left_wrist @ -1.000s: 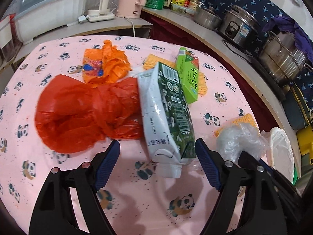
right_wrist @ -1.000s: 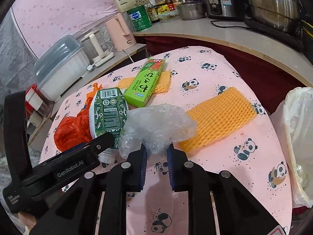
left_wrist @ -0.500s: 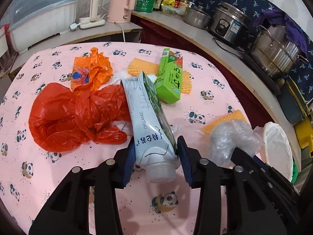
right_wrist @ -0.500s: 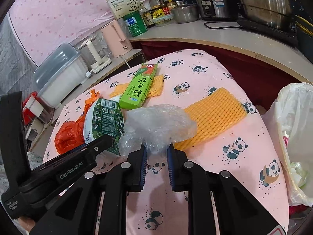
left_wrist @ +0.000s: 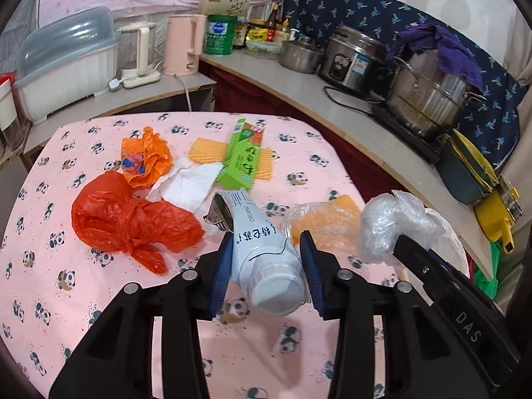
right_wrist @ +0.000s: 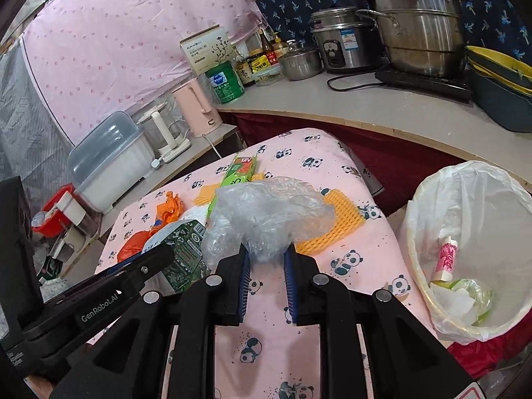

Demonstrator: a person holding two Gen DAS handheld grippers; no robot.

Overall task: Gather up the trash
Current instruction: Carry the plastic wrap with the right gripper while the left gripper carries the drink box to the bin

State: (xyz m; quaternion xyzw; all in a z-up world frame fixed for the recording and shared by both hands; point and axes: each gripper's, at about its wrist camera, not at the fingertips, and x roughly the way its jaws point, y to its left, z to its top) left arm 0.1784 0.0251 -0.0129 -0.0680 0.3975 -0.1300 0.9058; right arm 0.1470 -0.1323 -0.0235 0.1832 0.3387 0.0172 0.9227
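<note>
My left gripper is shut on a white and green milk carton, held above the pink panda tablecloth. My right gripper is shut on a crumpled clear plastic bag, which also shows in the left wrist view. The carton shows in the right wrist view. A bin with a white liner stands to the right of the table and holds some trash.
On the table lie a red plastic bag, an orange wrapper, a white tissue, a green box and orange foam netting. A counter with pots and a kettle curves behind.
My left gripper closed on the milk carton and lifted it off the table. My right gripper rose with the clear bag and moved toward the bin.
</note>
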